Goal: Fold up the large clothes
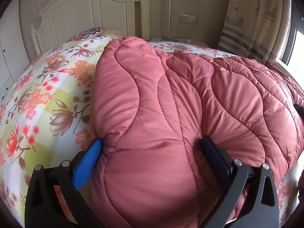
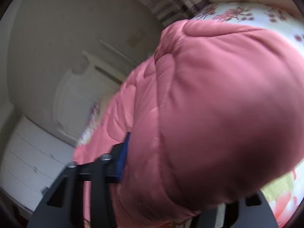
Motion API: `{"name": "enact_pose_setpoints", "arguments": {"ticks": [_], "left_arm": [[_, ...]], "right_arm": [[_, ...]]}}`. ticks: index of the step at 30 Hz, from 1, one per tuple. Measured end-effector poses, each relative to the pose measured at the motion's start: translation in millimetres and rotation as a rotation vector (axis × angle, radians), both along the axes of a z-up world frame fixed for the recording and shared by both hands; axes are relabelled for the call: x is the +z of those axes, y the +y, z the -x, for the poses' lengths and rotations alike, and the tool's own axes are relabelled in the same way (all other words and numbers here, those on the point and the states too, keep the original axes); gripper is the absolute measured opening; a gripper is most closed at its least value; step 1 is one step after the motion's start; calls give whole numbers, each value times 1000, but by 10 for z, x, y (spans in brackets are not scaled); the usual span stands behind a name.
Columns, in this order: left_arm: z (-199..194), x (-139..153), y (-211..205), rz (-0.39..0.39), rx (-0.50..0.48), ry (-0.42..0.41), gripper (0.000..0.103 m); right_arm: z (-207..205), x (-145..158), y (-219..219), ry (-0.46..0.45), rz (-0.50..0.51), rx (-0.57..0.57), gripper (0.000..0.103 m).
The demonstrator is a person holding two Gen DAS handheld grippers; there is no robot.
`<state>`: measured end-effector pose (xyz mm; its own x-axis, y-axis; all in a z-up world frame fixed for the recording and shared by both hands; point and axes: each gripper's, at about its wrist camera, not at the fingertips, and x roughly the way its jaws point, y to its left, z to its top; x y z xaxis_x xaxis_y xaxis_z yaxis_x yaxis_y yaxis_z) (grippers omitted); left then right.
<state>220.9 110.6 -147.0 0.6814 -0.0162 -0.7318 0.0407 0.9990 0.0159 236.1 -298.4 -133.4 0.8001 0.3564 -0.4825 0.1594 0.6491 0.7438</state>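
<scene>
Pink quilted coat [image 1: 171, 104] spread on the bed [image 1: 43, 102], over the floral sheet. Left tool [image 1: 152, 152] clamped on a thick bunch of its near edge, pads dug into the padding, likely to carry that edge over for a fold. Right tool [image 2: 171, 161] tight against another puffy fold; one blue pad [image 2: 123, 155] pressing in, the other hidden, view blurred, grip probable. No containers visible.

Pink quilted padded coat [image 1: 171, 114], bunched, lying across floral bed
</scene>
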Motion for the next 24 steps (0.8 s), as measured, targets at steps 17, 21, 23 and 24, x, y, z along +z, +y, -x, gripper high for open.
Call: {"name": "enact_pose_setpoints", "arguments": {"ticks": [17, 21, 23, 24], "left_arm": [[-870, 761, -1861, -206, -175, -108, 101], [-1416, 97, -2281, -365, -196, 32, 101], [-1510, 47, -2228, -318, -189, 61, 101], [-1540, 58, -2206, -314, -174, 65, 101]], "right_arm": [[610, 347, -161, -136, 139, 12, 39], [660, 382, -141, -143, 206, 28, 39], [664, 451, -64, -161, 274, 46, 39], [672, 442, -95, -168, 303, 50, 39]]}}
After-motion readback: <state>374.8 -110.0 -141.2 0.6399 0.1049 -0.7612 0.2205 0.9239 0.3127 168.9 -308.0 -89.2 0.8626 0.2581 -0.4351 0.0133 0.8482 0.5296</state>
